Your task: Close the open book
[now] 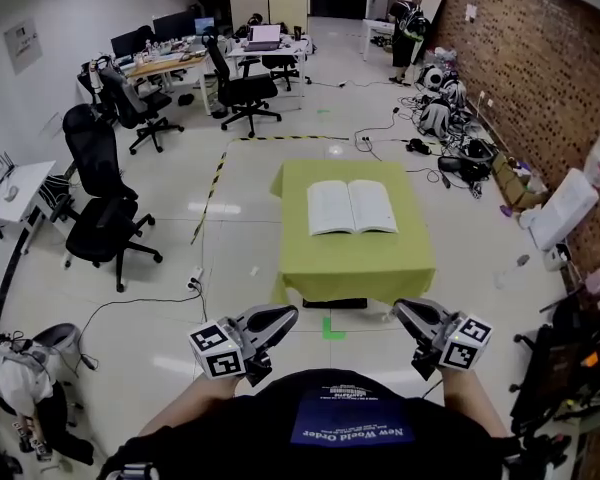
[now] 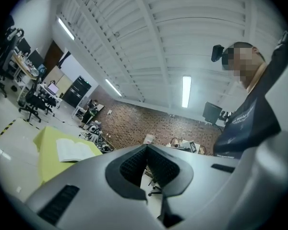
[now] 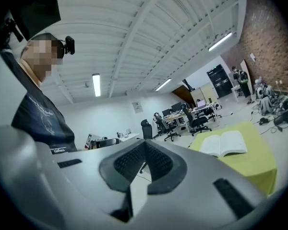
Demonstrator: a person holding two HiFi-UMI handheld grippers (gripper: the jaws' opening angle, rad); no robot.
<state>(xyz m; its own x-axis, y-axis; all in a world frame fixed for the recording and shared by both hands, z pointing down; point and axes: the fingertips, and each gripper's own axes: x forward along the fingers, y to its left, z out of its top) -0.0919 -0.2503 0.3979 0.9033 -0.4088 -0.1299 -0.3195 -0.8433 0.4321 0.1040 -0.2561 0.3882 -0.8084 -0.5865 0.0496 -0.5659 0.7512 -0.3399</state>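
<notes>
An open book [image 1: 351, 207] with white pages lies flat on the yellow-green table [image 1: 355, 258] in the middle of the head view. My left gripper [image 1: 281, 320] is shut and empty, held short of the table's near left corner, its jaws pointing inward. My right gripper [image 1: 408, 314] is shut too, empty, near the table's near right corner. The book [image 2: 74, 149] appears far off at the left of the left gripper view, and the book [image 3: 224, 143] shows at the right of the right gripper view. Both gripper tips [image 2: 146, 150] [image 3: 145, 143] meet with nothing between them.
Black office chairs [image 1: 102, 213] stand to the left, desks with monitors [image 1: 170, 53] at the back. Cables and bags [image 1: 450, 118] lie along the brick wall on the right. A black-and-yellow tape line [image 1: 212, 183] and a green floor mark [image 1: 332, 327] sit near the table.
</notes>
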